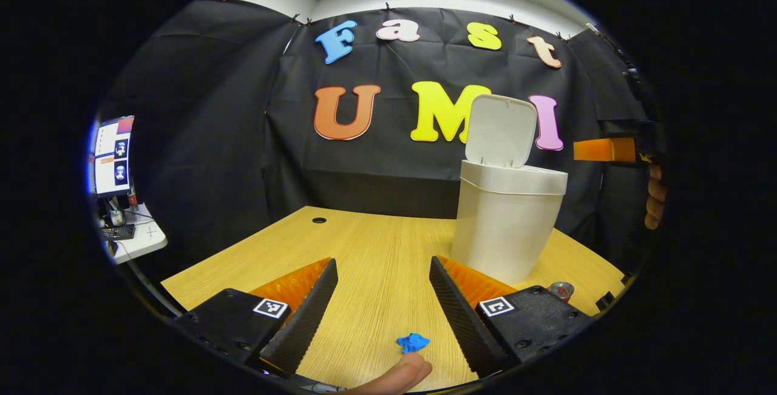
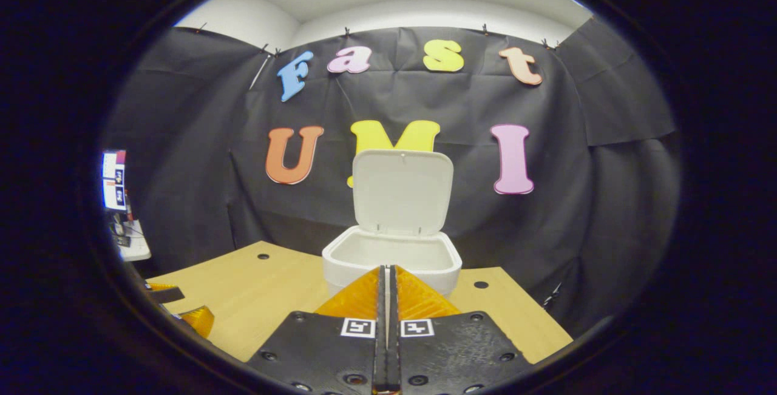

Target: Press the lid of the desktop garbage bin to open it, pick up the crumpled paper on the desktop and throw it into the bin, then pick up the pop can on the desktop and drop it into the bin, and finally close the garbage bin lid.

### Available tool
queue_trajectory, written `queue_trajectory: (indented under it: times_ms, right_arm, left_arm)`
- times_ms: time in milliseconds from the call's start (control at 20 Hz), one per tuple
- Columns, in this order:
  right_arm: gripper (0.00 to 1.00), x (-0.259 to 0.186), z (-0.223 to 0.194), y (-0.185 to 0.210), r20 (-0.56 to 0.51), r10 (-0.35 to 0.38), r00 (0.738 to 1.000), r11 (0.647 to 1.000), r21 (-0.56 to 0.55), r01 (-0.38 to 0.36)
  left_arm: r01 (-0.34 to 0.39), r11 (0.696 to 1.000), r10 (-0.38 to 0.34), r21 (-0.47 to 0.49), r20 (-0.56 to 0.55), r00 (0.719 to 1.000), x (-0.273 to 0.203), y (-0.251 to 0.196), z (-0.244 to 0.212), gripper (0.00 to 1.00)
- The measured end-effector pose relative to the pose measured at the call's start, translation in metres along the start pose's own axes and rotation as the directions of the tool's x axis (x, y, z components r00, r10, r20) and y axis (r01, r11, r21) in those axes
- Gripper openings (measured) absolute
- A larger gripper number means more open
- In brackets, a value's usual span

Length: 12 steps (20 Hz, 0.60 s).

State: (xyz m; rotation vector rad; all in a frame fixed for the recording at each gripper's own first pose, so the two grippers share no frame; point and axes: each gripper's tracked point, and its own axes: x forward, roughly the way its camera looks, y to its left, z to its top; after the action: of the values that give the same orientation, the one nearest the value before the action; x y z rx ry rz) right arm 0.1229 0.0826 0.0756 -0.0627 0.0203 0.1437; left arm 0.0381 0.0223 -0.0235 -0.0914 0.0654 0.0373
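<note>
Blue crumpled paper (image 1: pixel 413 342) is seen lying on the wooden worktop (image 1: pixel 376 249), on the near side of the bin (image 1: pixel 505 225) and well apart from it, low between the spread fingers of the left tongs (image 1: pixel 383 304). It is judged to be very light and soft, likely to give under pressure and unlikely to slip once squeezed; being small and low on the worktop, it would best be taken across its bulk, with the fingers brought down on either side. A fingertip of the person's hand (image 1: pixel 397 377) is seen just beside the paper, at the view's lower edge.

The bin is white, stiff plastic, and stands on the worktop with its lid (image 2: pixel 402 192) swung upright at the back, so the pressing step is judged done. In the right gripper view the inside of the bin (image 2: pixel 391 253) is looked into from above; what can be seen of it appears bare, though the bottom is hidden.

The pop can (image 1: pixel 561 290) is seen by the foot of the bin, mostly hidden by a finger of the left tongs; it is judged light, rigid and smooth, best gripped across its sides.

The left tongs are held wide apart with nothing between them. The right tongs (image 2: pixel 386 298) are closed, fingers touching, nothing gripped, and are held above the worktop in front of the bin's mouth.
</note>
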Motion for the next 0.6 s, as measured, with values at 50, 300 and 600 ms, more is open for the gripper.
queue_trajectory:
  times_ms: [50,300,600]
  right_arm:
    - [0.01,-0.009,-0.002,-0.005,0.009,-0.014,1.000,1.000,-0.004,0.014]
    - [0.33,-0.043,-0.019,-0.006,0.064,0.020,0.998,0.998,-0.066,-0.016]
    - [0.91,-0.072,-0.055,-0.020,0.076,0.030,0.997,0.998,-0.064,-0.025]
  left_arm:
    - [-0.002,1.000,0.002,0.004,-0.001,1.000,0.001,-0.001,0.000,0.99]
    - [0.038,0.999,-0.038,0.003,-0.031,0.999,0.008,-0.020,-0.010,0.98]
    - [0.012,0.997,-0.003,0.074,-0.113,0.994,0.019,-0.032,-0.037,0.98]
